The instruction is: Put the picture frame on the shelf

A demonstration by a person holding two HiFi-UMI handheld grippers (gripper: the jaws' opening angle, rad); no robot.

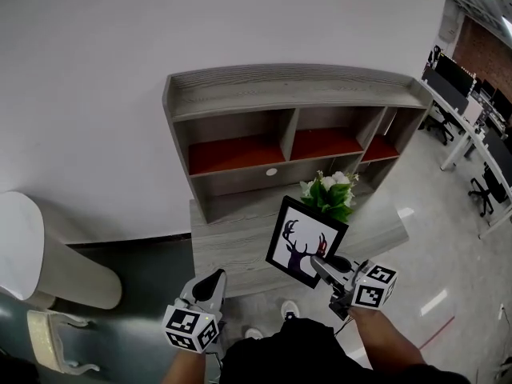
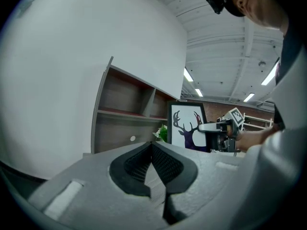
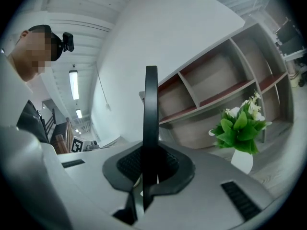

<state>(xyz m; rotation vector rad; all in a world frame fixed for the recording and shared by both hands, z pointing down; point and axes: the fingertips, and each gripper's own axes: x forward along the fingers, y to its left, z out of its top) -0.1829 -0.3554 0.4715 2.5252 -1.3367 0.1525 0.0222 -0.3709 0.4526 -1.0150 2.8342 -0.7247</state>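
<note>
- Picture frame [image 1: 306, 242]: one.
- Shelf [image 1: 296, 94]: one, standing on one worktop [image 1: 232, 242].
- Red-floored compartments [image 1: 232, 152] in the upper row of the shelf: three.
- Bunch of flowers [image 1: 330, 192]: one, in one white vase [image 3: 242, 160].
- Hand-held grippers: two, the left hand-held gripper [image 1: 214, 278] and the right hand-held gripper [image 1: 318, 264].
- Marker cubes [image 1: 192, 329]: two, one on each hand-held gripper.

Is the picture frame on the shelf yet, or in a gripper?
Not yet: the right gripper is shut on the picture frame, held short of the shelf.
</note>
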